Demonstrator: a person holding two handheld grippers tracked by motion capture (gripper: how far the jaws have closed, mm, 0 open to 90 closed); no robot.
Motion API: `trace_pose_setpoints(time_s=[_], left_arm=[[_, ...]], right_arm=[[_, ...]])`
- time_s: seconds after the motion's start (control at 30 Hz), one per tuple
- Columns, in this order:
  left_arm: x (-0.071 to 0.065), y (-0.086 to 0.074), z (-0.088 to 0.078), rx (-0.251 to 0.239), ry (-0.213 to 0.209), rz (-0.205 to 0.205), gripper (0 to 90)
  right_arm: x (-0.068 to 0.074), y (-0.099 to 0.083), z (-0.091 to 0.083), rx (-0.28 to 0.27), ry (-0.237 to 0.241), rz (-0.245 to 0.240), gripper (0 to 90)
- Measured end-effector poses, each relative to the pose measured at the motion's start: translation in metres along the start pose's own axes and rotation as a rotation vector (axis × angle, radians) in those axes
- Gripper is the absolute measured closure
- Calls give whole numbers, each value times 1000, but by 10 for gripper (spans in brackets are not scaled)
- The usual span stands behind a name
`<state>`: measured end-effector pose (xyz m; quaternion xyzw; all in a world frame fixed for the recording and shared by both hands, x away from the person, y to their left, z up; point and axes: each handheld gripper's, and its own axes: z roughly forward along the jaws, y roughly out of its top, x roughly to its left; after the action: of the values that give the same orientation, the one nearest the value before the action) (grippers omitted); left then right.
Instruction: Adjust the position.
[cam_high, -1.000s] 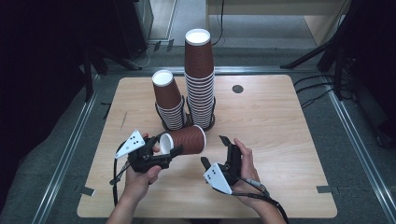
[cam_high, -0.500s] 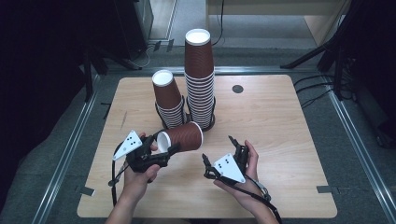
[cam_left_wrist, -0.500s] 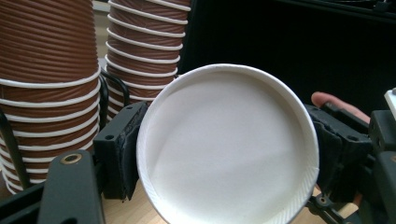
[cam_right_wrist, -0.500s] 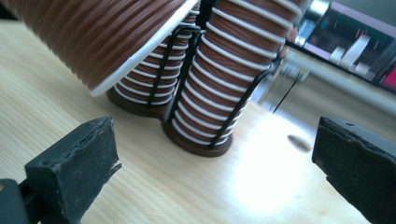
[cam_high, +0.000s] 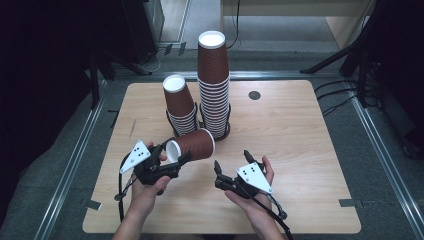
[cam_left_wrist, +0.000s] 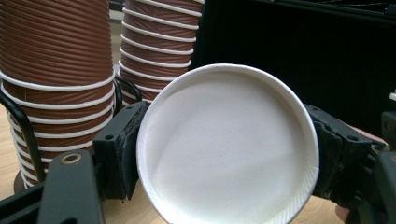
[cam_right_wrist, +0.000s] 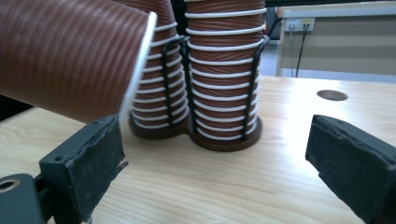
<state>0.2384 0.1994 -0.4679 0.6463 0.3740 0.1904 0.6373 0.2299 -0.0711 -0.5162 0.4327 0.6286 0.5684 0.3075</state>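
Now keep the left gripper (cam_high: 172, 161) clamped on the sideways cup (cam_high: 192, 145) held above the table (cam_high: 300, 150); bring the right gripper (cam_high: 231, 165), jaws spread, empty and just narrowing, squarely onto the cup's rim end.

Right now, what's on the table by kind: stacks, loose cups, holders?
Cup stacks: 2, a tall stack and a short stack
Loose cups: 1, the held cup in the left claw
Black wire holders: 2
Total: 5
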Motion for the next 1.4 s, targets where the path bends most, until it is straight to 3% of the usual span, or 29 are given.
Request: trace_pose_setpoints(time_s=[0.27,0.43,0.77,1.03,1.4], left_arm=[[-1,-1,1,-9,2,1,225],[-1,-1,1,-15,8,6,225],[-2,-2,1,-25,14,16,226],[-3,-3,2,-31,17,19,226],[-5,-5,4,-36,8,30,226]], right_arm=[[11,-2,0,-13,24,192,0],[11,2,0,-34,54,435,0],[16,7,1,-72,120,753,0],[23,8,6,-46,173,942,0],[35,13,10,-10,193,1166,0]])
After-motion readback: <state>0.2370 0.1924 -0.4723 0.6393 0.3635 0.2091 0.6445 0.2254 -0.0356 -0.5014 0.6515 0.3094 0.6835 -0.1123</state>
